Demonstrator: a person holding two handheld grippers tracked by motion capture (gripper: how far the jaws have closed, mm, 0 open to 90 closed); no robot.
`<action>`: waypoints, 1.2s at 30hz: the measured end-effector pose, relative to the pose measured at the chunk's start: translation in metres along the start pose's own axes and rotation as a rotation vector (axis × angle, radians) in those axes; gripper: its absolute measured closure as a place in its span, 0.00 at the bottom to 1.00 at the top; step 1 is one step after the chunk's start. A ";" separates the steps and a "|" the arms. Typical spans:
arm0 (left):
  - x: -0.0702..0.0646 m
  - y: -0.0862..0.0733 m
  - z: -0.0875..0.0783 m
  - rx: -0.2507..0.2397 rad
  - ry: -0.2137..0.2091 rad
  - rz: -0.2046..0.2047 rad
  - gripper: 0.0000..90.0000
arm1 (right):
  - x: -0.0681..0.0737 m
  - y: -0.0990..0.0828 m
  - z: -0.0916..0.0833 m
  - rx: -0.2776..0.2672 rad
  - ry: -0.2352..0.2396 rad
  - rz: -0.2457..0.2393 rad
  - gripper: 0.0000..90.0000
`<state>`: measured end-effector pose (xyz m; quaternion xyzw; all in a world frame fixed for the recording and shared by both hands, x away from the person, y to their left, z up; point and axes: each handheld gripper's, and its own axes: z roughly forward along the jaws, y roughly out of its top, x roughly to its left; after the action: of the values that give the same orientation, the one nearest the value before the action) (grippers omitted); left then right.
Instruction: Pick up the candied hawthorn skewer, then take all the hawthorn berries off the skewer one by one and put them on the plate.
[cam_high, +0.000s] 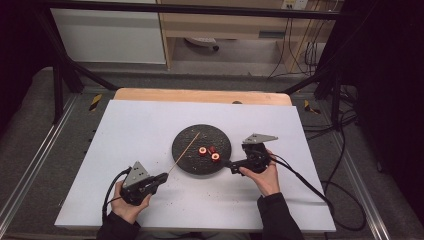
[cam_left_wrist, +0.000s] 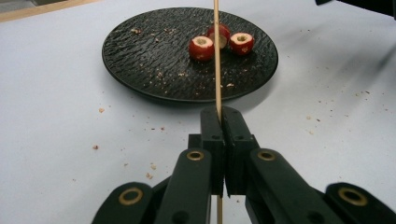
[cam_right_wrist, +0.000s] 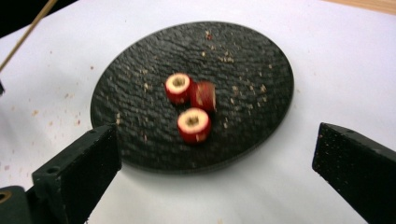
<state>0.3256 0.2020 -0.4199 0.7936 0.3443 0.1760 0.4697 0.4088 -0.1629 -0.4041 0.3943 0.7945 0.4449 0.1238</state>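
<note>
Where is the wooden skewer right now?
In the high view the skewer is clamped in the left gripper, slanting up over the plate's left side, left of the three red pieces.

You're in a lab, at a recording rig rather than a kitchen. A black metal frame (cam_high: 65, 70) boxes in the table (cam_high: 125, 150) at the upper left and upper right of the high view, and rails (cam_high: 30, 165) run along the floor at both side edges. Hazard tape (cam_high: 95, 101) marks the floor by the table's far corners. Cables (cam_high: 345, 165) trail across grey carpet at the right — more hang down behind the light wood furniture (cam_high: 225, 25) at the top. A white sheet covers the tabletop, a staged work surface.
</note>
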 end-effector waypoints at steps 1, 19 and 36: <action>-0.001 0.001 0.001 0.001 0.001 0.001 0.98 | -0.001 -0.004 -0.003 0.004 0.001 0.000 0.02; 0.003 0.041 0.045 0.096 0.026 0.012 0.98 | -0.020 -0.058 -0.038 0.012 -0.030 0.000 0.01; 0.020 0.060 0.095 0.209 0.097 -0.029 0.98 | -0.027 -0.075 -0.046 0.019 -0.025 0.000 0.01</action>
<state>0.4197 0.1379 -0.4162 0.8237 0.3947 0.1706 0.3698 0.3629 -0.2325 -0.4421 0.4011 0.7971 0.4322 0.1300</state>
